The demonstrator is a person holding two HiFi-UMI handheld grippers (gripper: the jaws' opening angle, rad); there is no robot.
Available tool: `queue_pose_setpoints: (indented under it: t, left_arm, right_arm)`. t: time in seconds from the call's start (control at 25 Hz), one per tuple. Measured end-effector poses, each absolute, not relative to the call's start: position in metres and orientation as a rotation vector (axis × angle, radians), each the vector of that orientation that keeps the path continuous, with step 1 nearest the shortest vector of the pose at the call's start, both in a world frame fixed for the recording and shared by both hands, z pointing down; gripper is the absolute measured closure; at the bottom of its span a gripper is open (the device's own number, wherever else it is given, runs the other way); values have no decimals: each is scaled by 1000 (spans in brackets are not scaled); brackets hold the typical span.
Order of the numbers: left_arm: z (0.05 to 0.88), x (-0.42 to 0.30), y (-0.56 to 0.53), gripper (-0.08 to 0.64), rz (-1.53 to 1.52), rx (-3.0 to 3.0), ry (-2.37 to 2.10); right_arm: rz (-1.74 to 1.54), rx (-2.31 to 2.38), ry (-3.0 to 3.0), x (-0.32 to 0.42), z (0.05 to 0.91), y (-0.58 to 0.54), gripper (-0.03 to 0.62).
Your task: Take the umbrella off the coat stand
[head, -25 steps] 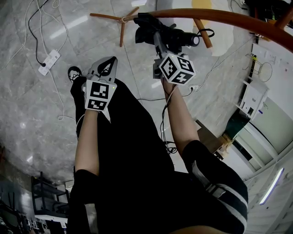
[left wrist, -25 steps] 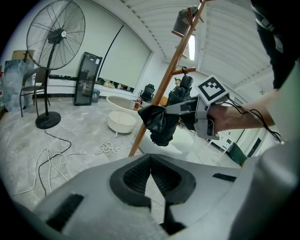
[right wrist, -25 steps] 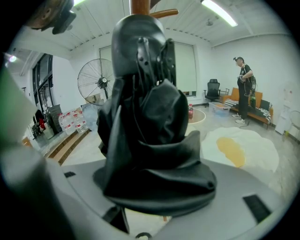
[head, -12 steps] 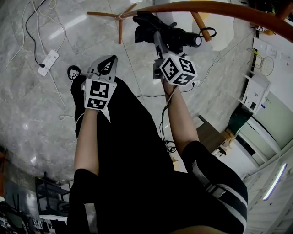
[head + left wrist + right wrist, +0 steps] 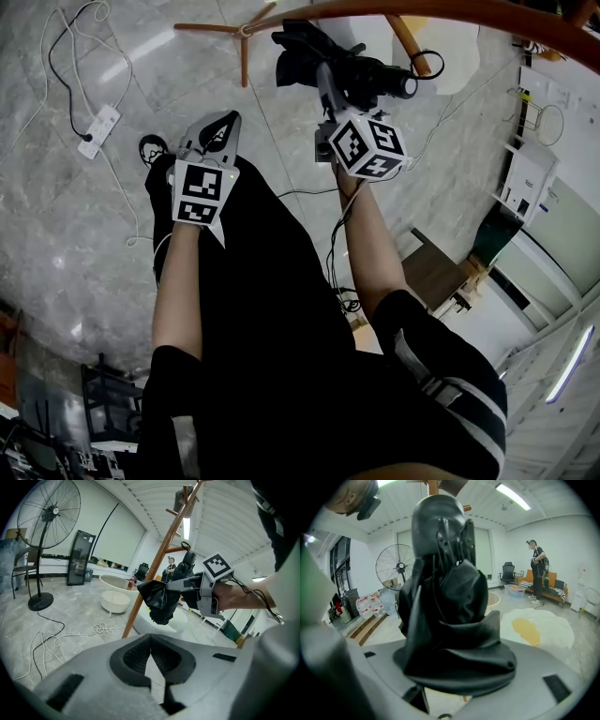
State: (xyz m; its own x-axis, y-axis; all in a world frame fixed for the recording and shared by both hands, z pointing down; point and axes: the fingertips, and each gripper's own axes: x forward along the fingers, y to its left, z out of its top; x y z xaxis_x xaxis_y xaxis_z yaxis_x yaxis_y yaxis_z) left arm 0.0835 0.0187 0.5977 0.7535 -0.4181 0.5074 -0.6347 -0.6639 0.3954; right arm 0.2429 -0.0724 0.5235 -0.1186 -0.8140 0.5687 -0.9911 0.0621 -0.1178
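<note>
Right gripper view shows the right gripper (image 5: 454, 677) clamped on the folded black umbrella (image 5: 450, 597), which rises from between its jaws. From the left gripper view, the umbrella is just beside the wooden coat stand (image 5: 157, 566). The left gripper (image 5: 151, 654) has its jaws together, empty, well apart from the umbrella.

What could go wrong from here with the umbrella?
The right gripper clamps the umbrella on loose fabric, so it might slip out. Its strap loop sits close to the coat stand and could snag as it comes away. Cables lie on the floor near the stand, a trip hazard when stepping back.
</note>
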Motion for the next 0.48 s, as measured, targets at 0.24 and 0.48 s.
queue_pose_setpoints:
  t: [0.24, 0.48]
  left_arm:
    - [597, 83, 21, 561, 517, 2392, -766]
    - [597, 83, 21, 560, 525, 2402, -736]
  right_arm:
    - [703, 1833, -1996, 243, 519, -66, 313]
    - [714, 1868, -1991, 244, 514, -60, 313]
